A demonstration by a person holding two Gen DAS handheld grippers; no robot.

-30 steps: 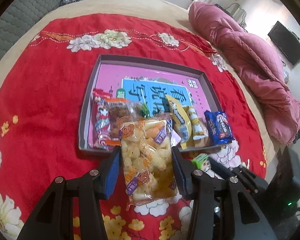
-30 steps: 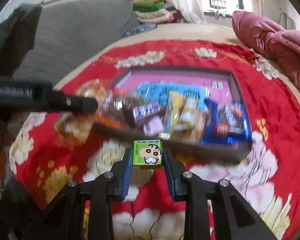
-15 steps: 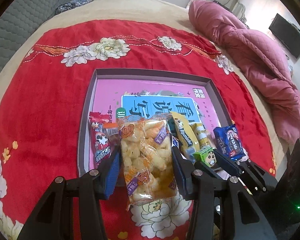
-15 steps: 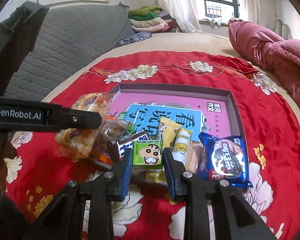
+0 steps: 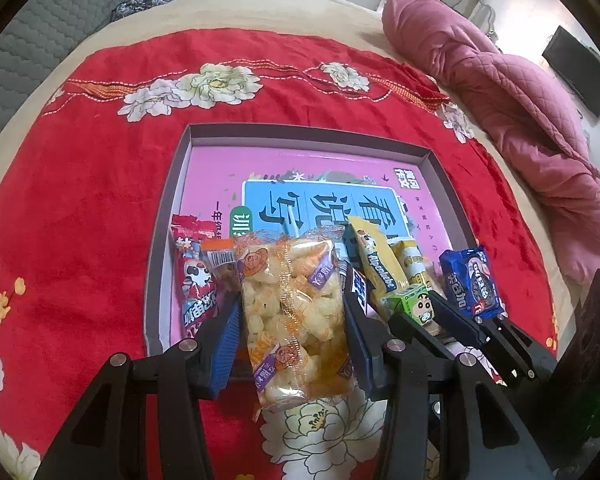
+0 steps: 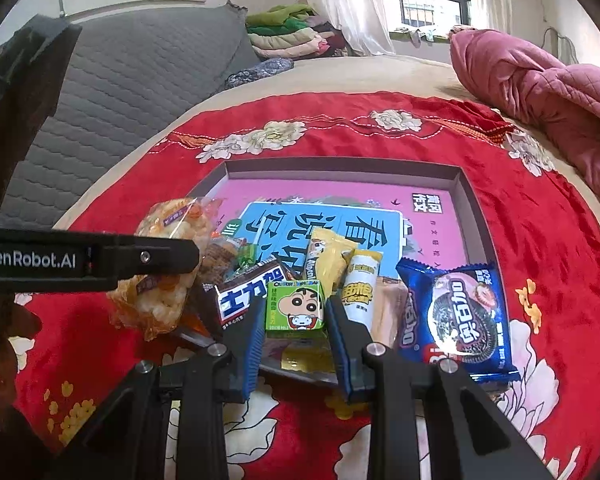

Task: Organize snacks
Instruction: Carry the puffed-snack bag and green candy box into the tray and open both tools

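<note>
My left gripper (image 5: 292,320) is shut on a clear bag of yellow puffed snacks (image 5: 296,312), held over the near edge of the grey tray (image 5: 300,131). My right gripper (image 6: 294,320) is shut on a small green cartoon box (image 6: 296,310), also above the tray's near edge; that box (image 5: 414,304) shows at the right in the left wrist view. The tray has a pink and blue printed floor. Along its near side lie a red packet (image 5: 194,280), a dark chocolate bar (image 6: 248,294), yellow packets (image 6: 328,264) and a blue cookie pack (image 6: 458,316).
The tray rests on a red flowered blanket (image 5: 80,160) spread over a beige bed. A pink quilt (image 5: 520,120) is bunched at the right. A grey padded headboard (image 6: 120,92) and folded clothes (image 6: 292,32) stand at the far side.
Both grippers have moved forward toward the tray with their loads, from the near blanket to above the tray's front edge. Neither grip has changed.
</note>
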